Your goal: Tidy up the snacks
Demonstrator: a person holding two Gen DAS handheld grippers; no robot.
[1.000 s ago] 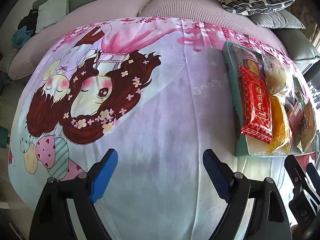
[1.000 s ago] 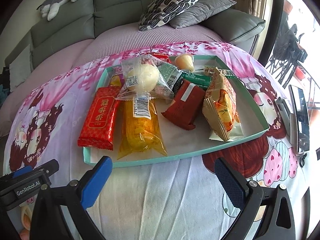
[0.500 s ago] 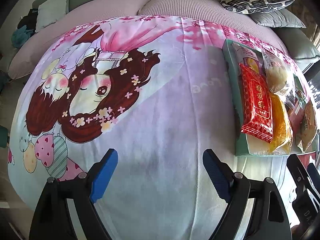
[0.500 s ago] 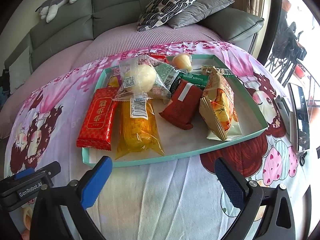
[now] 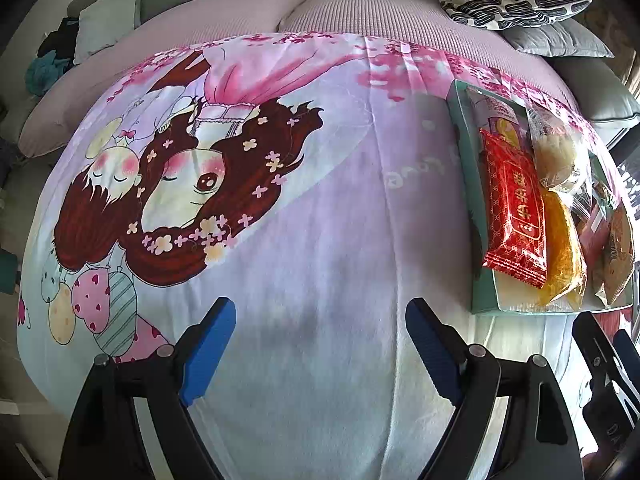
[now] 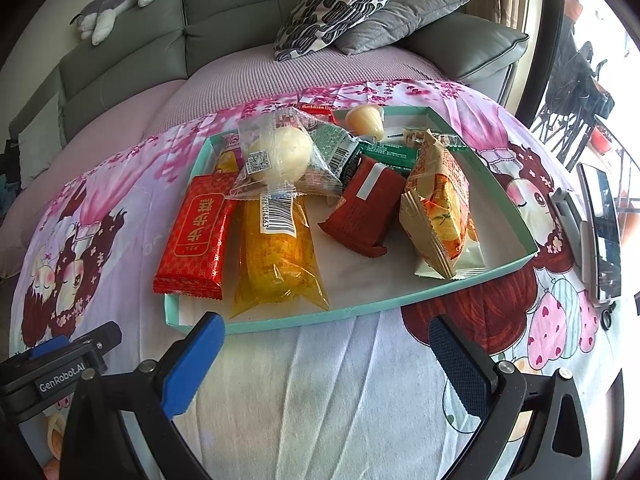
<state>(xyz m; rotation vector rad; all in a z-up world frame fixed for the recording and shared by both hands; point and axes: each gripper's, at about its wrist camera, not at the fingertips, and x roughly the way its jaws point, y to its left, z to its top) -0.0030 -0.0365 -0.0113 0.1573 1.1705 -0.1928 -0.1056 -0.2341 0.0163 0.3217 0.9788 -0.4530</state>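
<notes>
A teal-rimmed tray (image 6: 400, 303) holds several snack packs: a red bar pack (image 6: 196, 236), a yellow pack (image 6: 276, 264), a clear pack with a pale bun (image 6: 280, 152), a dark red pack (image 6: 364, 216), a beige-orange pack (image 6: 440, 208) and a small jelly cup (image 6: 364, 119). My right gripper (image 6: 320, 332) is open and empty, just short of the tray's near rim. My left gripper (image 5: 320, 316) is open and empty over bare cloth, with the tray (image 5: 460, 160) and red bar pack (image 5: 514, 208) to its right.
The tray lies on a pink cartoon-print cloth (image 5: 280, 240) over a table in front of a grey sofa (image 6: 132, 60) with cushions (image 6: 340, 4). A phone on a stand (image 6: 600, 232) sits at the right edge. The left gripper's body (image 6: 52, 368) shows at lower left.
The right gripper has edged a little closer to the tray. The left gripper has hardly moved. Both stay open.
</notes>
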